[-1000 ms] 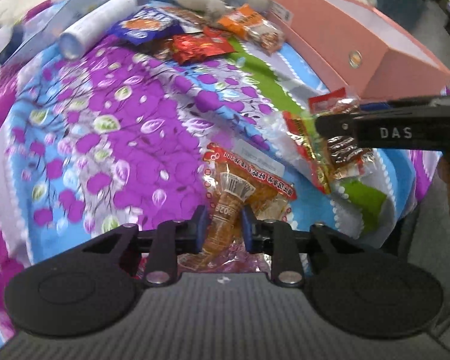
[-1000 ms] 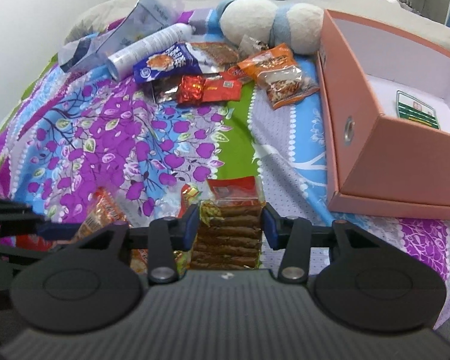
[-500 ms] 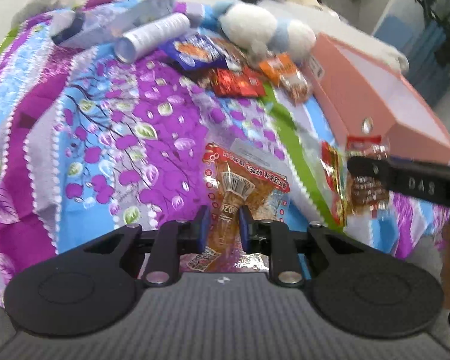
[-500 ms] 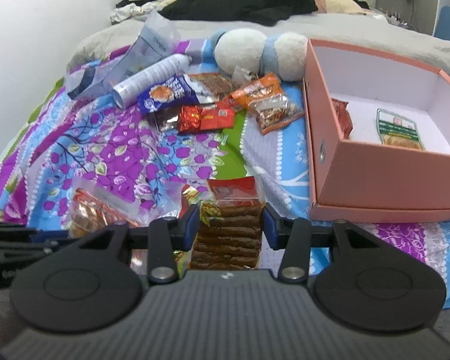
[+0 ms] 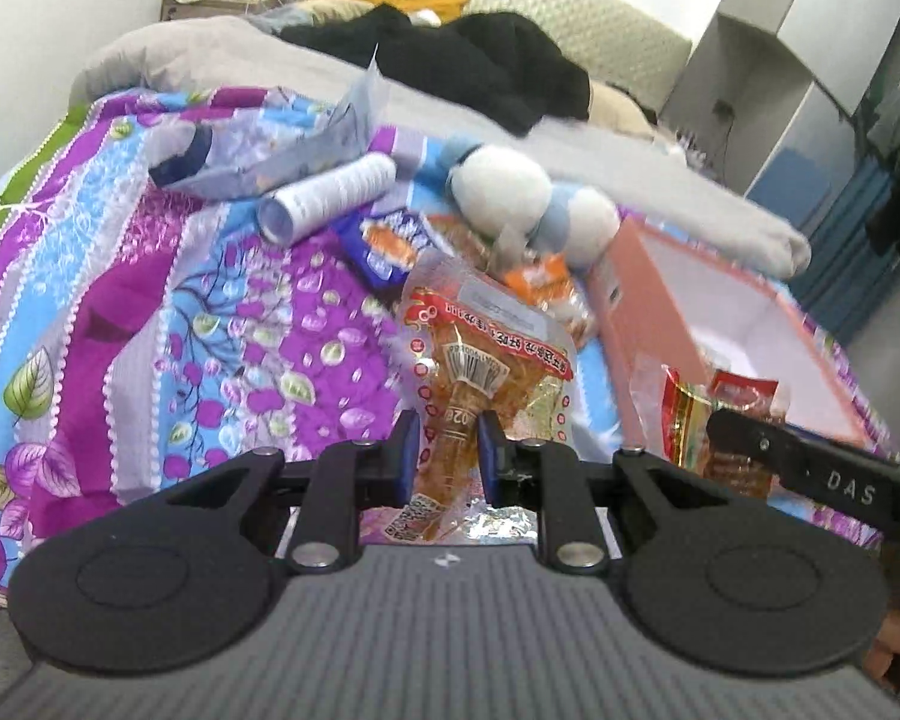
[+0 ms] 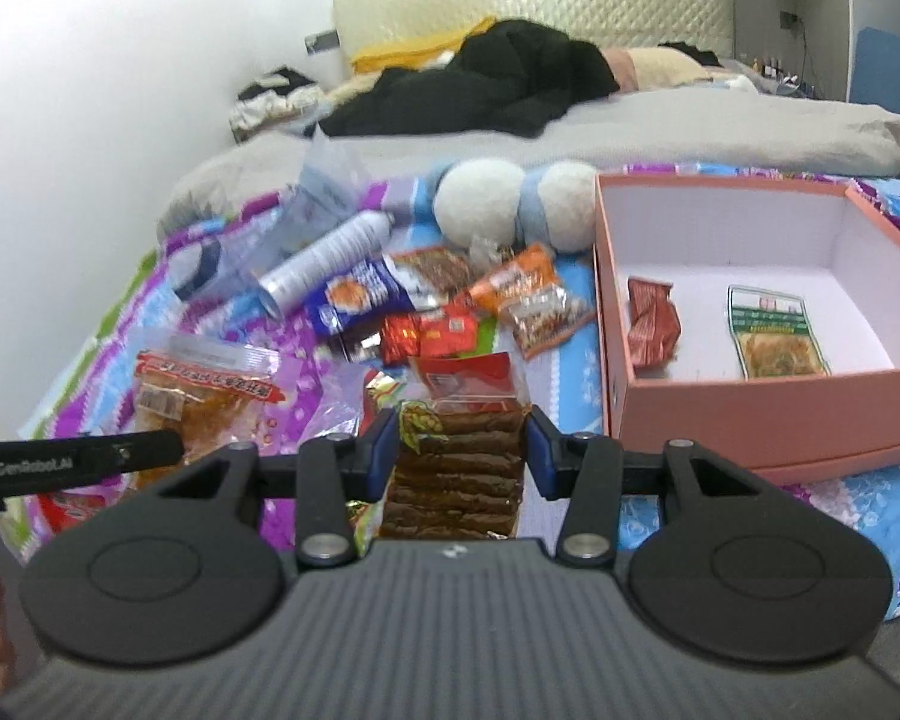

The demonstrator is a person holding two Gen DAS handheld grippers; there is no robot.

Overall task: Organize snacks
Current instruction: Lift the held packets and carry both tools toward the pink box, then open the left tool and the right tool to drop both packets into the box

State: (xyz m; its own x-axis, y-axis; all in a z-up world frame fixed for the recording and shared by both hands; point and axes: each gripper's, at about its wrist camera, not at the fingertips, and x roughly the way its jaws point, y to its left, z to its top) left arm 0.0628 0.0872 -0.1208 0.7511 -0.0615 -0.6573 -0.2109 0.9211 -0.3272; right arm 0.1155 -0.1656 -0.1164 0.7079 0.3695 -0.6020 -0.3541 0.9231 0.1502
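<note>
The left hand-held gripper [image 5: 447,450] pinches an orange snack packet [image 5: 486,372] and the right hand-held gripper [image 6: 462,450] clamps a brown biscuit pack [image 6: 459,462], both above the bed's near edge. Either slippery wrapper could slide out short of the pink box [image 6: 750,420].

A plush toy [image 6: 513,207] and black clothing [image 6: 486,87] lie on the floral bedspread [image 5: 150,312]

Black hand-held gripper [image 5: 447,450] — blue pads, silver screws, ribbed grey body.
</note>
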